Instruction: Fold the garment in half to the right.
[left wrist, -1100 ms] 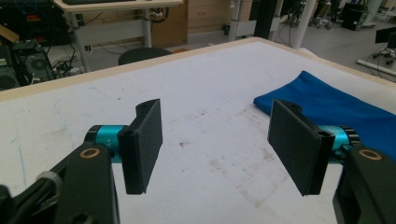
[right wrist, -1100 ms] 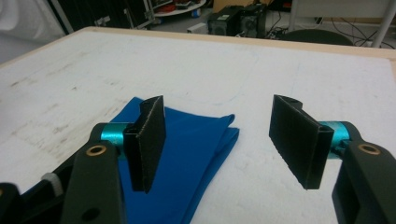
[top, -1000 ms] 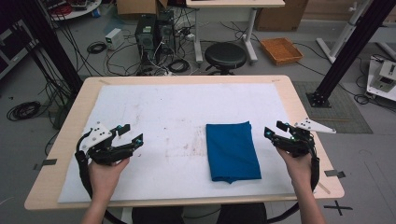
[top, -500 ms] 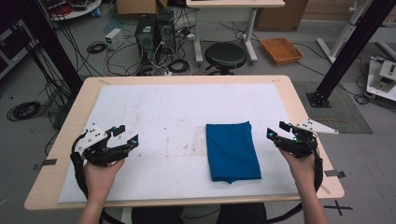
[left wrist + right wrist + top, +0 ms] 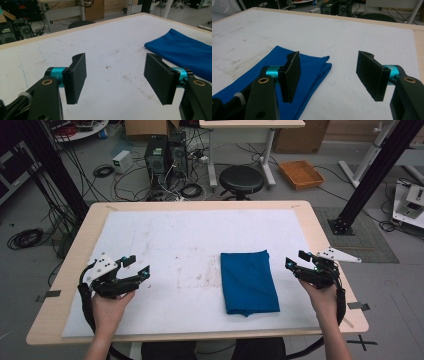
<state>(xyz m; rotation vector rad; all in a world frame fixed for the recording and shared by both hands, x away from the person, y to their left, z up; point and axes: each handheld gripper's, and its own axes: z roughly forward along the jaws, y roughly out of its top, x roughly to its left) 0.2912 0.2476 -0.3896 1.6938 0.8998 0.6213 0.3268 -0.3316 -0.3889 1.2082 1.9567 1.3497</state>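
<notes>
Blue cloth (image 5: 249,281), folded to a rectangle, long side running near to far; lies flat on the white sheet (image 5: 190,240) that covers the worktop (image 5: 75,237), right of centre and toward the near edge. Surface smooth, one fold edge along its near end. Seen in the left gripper view as a blue slab (image 5: 185,53) at far right; in the right gripper view its folded corner (image 5: 317,65) sits low at left, two layers showing at the edge.

Left tool (image 5: 134,266): held in the person's left hand (image 5: 107,307) at the near left of the worktop, well apart from the cloth. Jaws stand apart with bare sheet between them. Nothing held. Grey three-cornered plate on top.

Right tool (image 5: 297,259): held in the person's right hand (image 5: 325,300) near the right edge of the worktop, just beside the cloth's right side, not touching it. Jaws stand apart, nothing between them; own view (image 5: 328,76) shows the cloth lying under and beyond the left pad (image 5: 291,75).

White sheet: scuffed, brownish marks near the middle. Worktop: pale wood rim showing all round.

Beyond the far edge, on the floor: black round stool (image 5: 241,179), computer tower (image 5: 156,156) with tangled cables, orange tray (image 5: 301,174).
</notes>
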